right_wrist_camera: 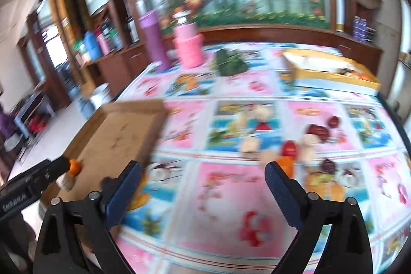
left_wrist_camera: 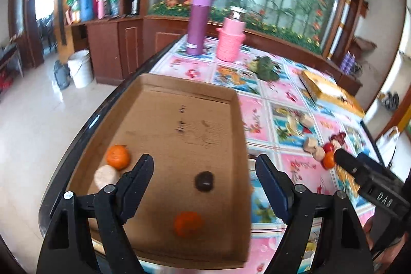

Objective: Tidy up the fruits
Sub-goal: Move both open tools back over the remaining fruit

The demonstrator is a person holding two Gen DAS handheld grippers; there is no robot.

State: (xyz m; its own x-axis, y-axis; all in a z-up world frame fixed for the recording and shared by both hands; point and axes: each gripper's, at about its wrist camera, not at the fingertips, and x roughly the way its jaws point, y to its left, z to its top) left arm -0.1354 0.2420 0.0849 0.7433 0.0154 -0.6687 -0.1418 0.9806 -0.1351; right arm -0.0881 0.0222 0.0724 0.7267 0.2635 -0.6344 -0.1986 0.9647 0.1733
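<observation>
Cardboard tray (left_wrist_camera: pixel 231 125) at table edge, fruit inside, left hand-held gripper (left_wrist_camera: pixel 204 166) and right hand-held gripper (right_wrist_camera: pixel 203 175) both spread, empty

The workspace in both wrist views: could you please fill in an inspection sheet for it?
Surface: table under a pink picture-tile cloth.
Job's things: cardboard tray holds two oranges, a pale piece and a dark fruit; loose fruits lie on the cloth.
Clutter: purple flask, pink basket with a jar, green leaves, yellow box.
Grippers: left tongs and right tongs both open, nothing between them.
Cables: nothing seen.
Surroundings: wooden cabinets, flower mural, white bucket.
</observation>
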